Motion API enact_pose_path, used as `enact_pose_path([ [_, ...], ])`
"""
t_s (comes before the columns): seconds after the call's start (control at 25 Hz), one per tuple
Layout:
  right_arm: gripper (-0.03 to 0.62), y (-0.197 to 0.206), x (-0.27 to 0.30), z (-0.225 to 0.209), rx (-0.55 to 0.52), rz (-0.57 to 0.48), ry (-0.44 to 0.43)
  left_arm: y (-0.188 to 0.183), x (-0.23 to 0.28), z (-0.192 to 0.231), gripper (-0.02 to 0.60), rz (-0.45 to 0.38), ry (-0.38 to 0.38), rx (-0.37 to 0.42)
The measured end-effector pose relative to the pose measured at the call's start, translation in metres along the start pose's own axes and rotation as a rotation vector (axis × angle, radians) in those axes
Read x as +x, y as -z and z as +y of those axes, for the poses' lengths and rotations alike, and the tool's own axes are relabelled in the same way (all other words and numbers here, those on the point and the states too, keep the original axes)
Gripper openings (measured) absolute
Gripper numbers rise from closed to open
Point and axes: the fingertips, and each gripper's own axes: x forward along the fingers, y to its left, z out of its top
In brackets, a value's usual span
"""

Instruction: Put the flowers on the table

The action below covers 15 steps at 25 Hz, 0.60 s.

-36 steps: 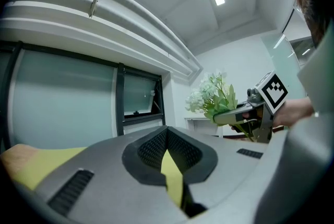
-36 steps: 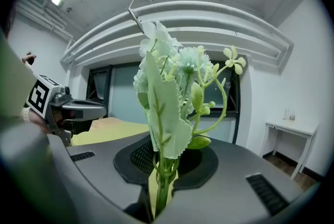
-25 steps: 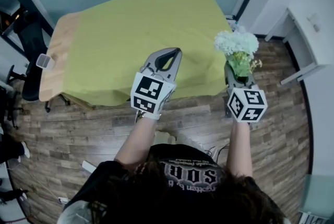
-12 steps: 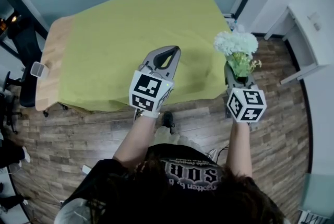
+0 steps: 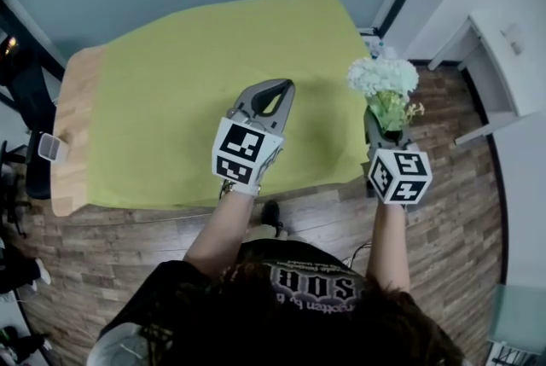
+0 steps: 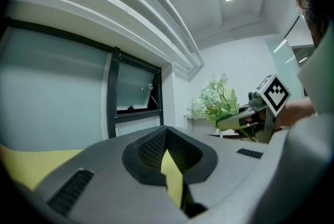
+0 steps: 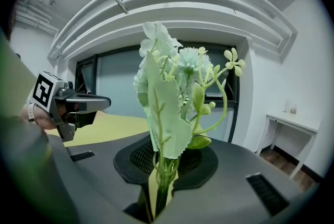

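Jaws of right gripper (image 7: pixel 166 168) clamp flowers (image 7: pixel 172 87); stems lengthwise, blooms outward, perhaps upward.

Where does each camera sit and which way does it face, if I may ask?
Head view: on the head, steeply down onto the table; hair, forearms, left gripper, right gripper show.
Left gripper view: along its own shut jaws toward a window.
Right gripper view: along its jaws, shut on the flowers.
Shared: flowers in all; each gripper view shows the other gripper.
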Motion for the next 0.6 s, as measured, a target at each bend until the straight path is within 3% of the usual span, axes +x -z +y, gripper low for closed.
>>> enact_pose_path([
  [0.6,0.064,-0.020,0.082,-0.028,0.000,0.021,0.053,0.002,0.067,0.063,-0.003,0.002,0.044,-0.020],
])
